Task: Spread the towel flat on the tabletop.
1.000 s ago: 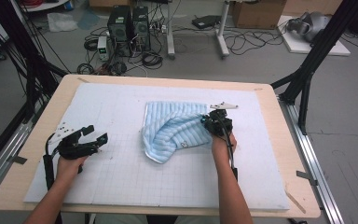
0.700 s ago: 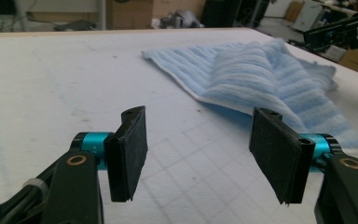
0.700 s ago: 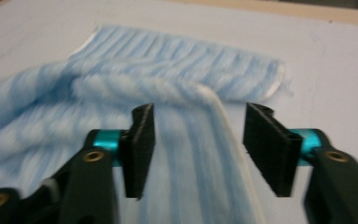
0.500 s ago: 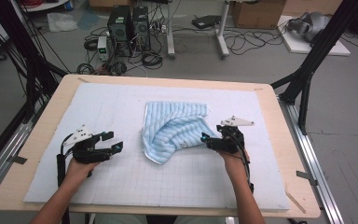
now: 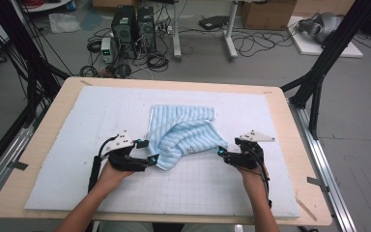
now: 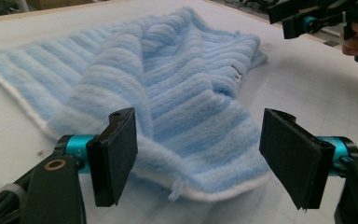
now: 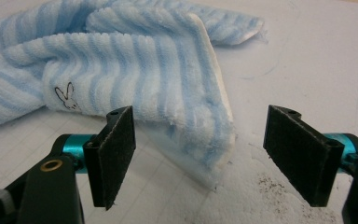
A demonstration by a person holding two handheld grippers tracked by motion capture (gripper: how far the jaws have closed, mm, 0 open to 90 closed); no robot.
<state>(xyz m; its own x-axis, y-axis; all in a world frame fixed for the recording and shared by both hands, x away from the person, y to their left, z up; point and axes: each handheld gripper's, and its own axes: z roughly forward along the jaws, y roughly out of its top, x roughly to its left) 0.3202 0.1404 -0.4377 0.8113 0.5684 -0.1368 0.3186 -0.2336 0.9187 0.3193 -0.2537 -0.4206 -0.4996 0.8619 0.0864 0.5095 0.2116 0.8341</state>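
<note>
**Inspector A:** Nearest first. The person's forearms enter from the near edge of the table (image 5: 43, 145). The left gripper (image 5: 147, 151) sits at the near left corner of the towel (image 5: 186, 133), its jaws spread wide. They have just been opening a little, and the towel's near hem lies in the gap, with neither pad pressing on it.

**Inspector B:** Confirmed in the left gripper view: the left gripper (image 6: 200, 158) stands open, the towel (image 6: 168, 88) bunched ahead of it and its white-edged hem running between the jaws. The right side?

**Inspector A:** The right gripper (image 5: 224, 155) is at the towel's near right corner. Its jaws have just been opening and now stand wide apart. In the right gripper view the right gripper (image 7: 200, 158) has a folded corner of the towel (image 7: 135, 70) between the jaws, untouched by either pad. It holds nothing.

**Inspector B:** Any writing or marking?

**Inspector A:** No readable text. One small rabbit emblem (image 7: 64, 97), drawn in dark outline, sits on the towel's fold at the left of that view.

**Inspector B:** Position of the towel?

**Inspector A:** Light blue with paler stripes, crumpled and partly folded over itself, at the middle of the white gridded mat (image 5: 101, 116) that covers the tabletop. Dark specks lie on the mat beside the right gripper's right jaw.

**Inspector B:** Beyond the table?

**Inspector A:** Computer towers (image 5: 133, 26) and loose cables (image 5: 251, 43) on the floor at the far side; no label legible.
</note>
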